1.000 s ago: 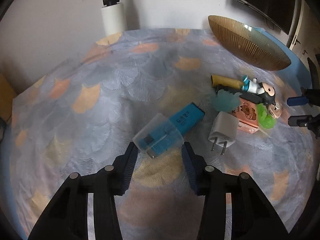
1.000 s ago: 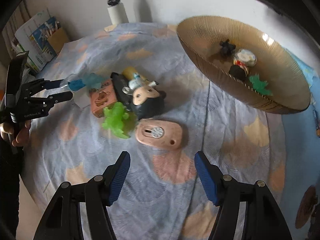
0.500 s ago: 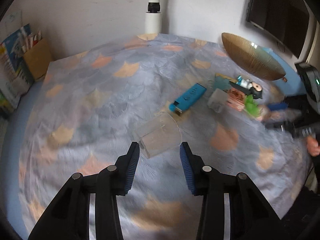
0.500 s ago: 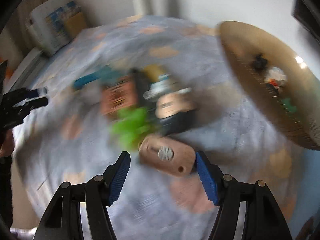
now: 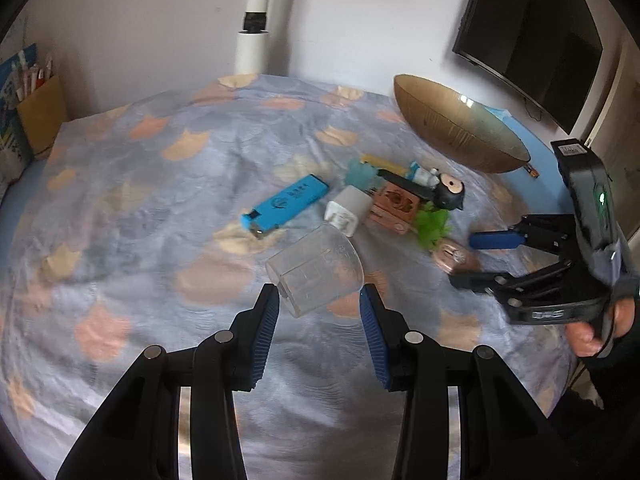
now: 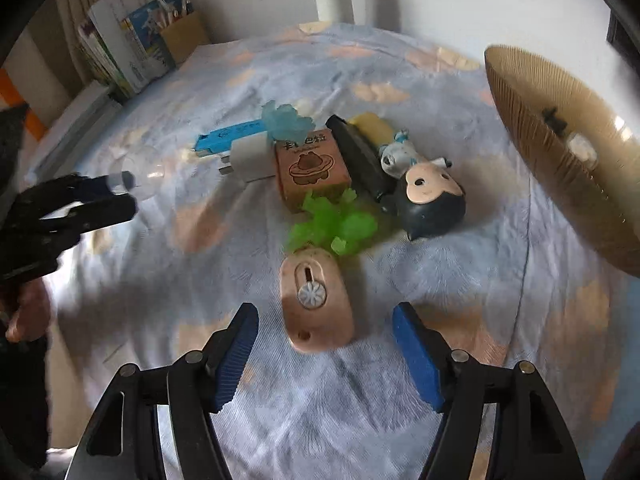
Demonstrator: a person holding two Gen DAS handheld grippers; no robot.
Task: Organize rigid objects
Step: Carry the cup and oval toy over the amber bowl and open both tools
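Clear plastic measuring cup (image 5: 316, 270): light, slick, thin-walled; left claw (image 5: 318, 316) pinches its base, right claw (image 6: 324, 350) wide open w/ nothing.

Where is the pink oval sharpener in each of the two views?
Left wrist view: the pink oval sharpener lies at right of centre, partly hidden, just below the green toy.
Right wrist view: it lies at bottom centre, just ahead of the open right tool.
Shared landmark: the green toy beside it.
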